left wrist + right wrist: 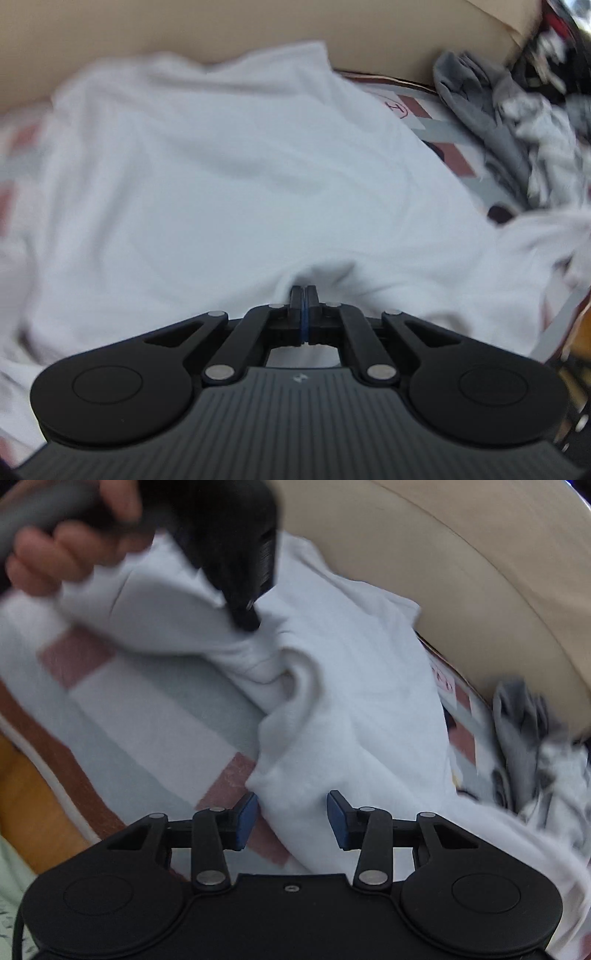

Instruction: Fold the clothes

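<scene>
We see the left claw pinched together on a soft fold of the white shirt, which lies rumpled on the checked blanket covering the bed. Our right claw stands apart, straddling the shirt's edge. Crumpled grey clothes heap near the padded beige headboard.

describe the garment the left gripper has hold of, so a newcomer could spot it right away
Start at the tan padded backrest; below it lies a checked blanket. Spread across that is the white garment, pinched by the left gripper. It is plain white, unlike the grey crumpled pile at the right.
</scene>
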A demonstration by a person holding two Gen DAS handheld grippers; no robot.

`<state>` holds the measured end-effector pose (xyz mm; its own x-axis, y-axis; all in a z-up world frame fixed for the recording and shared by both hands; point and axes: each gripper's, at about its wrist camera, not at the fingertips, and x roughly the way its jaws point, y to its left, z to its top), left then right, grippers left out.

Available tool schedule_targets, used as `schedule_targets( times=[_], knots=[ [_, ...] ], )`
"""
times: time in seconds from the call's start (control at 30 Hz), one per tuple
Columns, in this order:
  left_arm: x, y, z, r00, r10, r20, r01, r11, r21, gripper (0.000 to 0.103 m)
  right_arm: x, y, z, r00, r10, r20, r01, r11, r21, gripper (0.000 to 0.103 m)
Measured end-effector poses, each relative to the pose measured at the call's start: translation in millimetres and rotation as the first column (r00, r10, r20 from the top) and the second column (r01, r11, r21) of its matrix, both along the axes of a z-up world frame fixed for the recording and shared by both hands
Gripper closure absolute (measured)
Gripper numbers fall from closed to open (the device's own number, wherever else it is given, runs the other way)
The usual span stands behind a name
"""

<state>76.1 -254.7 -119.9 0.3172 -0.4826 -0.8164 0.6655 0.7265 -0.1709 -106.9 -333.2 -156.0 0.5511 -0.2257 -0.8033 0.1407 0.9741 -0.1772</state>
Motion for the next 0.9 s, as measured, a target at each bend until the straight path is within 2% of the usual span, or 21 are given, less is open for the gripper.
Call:
schedule_targets(
  times=[0.07,0.17,0.2,0.27,0.37,0.43,0.53,0.63,0.67,0.73,0.8,0.87,0.9],
  knots=[
    [-13.7,3.9,1.6,0.997,-0.047,0.067,0.045,0.999,0.03,0.101,6.7,6.6,-3.5,0.999,0.043,-0.008,-0.044,0.997,-0.067,0.06],
    [-31.1,15.3,3.7,0.987,-0.099,0.129,0.098,0.995,0.017,0.099,16.7,16.6,-8.7,0.994,0.106,-0.026,-0.109,0.98,-0.165,0.092],
    [-36.5,18.7,4.8,0.982,-0.114,0.149,0.114,0.993,0.007,0.099,19.9,19.4,-10.1,0.992,0.125,-0.032,-0.129,0.972,-0.195,0.094],
    [-45.5,24.2,5.8,0.975,-0.142,0.172,0.146,0.989,-0.01,0.098,22.0,-1.6,5.9,0.998,0.033,0.049,-0.025,0.989,-0.148,0.095],
    [-50.8,26.9,2.9,0.972,-0.17,0.159,0.175,0.984,-0.016,0.098,22.8,-34.4,24.8,0.986,-0.091,0.137,0.104,0.99,-0.096,0.095],
    [-51.4,25.3,0.6,0.973,-0.189,0.13,0.192,0.981,-0.009,0.098,25.8,-48.4,30.0,0.99,-0.067,0.124,0.082,0.989,-0.124,0.095],
    [-55.5,21.8,2.0,0.966,-0.216,0.141,0.217,0.976,0.008,0.095,30.2,-69.4,37.6,0.994,-0.032,0.103,0.049,0.985,-0.165,0.095],
    [-63.7,16.8,1.4,0.954,-0.254,0.159,0.252,0.967,0.034,0.083,28.8,-87.4,30.9,0.99,-0.079,0.115,0.085,0.995,-0.047,0.095],
    [-66.5,14.1,0.5,0.951,-0.271,0.149,0.266,0.963,0.05,0.079,28.3,-93.3,28.7,0.988,-0.095,0.118,0.097,0.995,-0.008,0.095],
    [-73.5,5.6,-5.3,0.94,-0.327,0.095,0.319,0.943,0.094,0.076,27.3,-105.3,24.3,0.984,-0.127,0.121,0.119,0.99,0.071,0.095],
    [-81.9,-0.7,-8.7,0.933,-0.335,0.13,0.319,0.939,0.128,0.075,26.3,-117.3,19.9,0.98,-0.159,0.123,0.14,0.979,0.15,0.091],
    [-86.1,-7.1,-11.6,0.927,-0.334,0.172,0.308,0.938,0.161,0.066,25.4,-125.3,16.9,0.974,-0.186,0.128,0.157,0.966,0.203,0.09],
    [-86.5,-10.5,-12.9,0.925,-0.33,0.19,0.298,0.938,0.179,0.063,25.2,-128.0,15.7,0.971,-0.203,0.127,0.171,0.959,0.226,0.086]
  ],
)
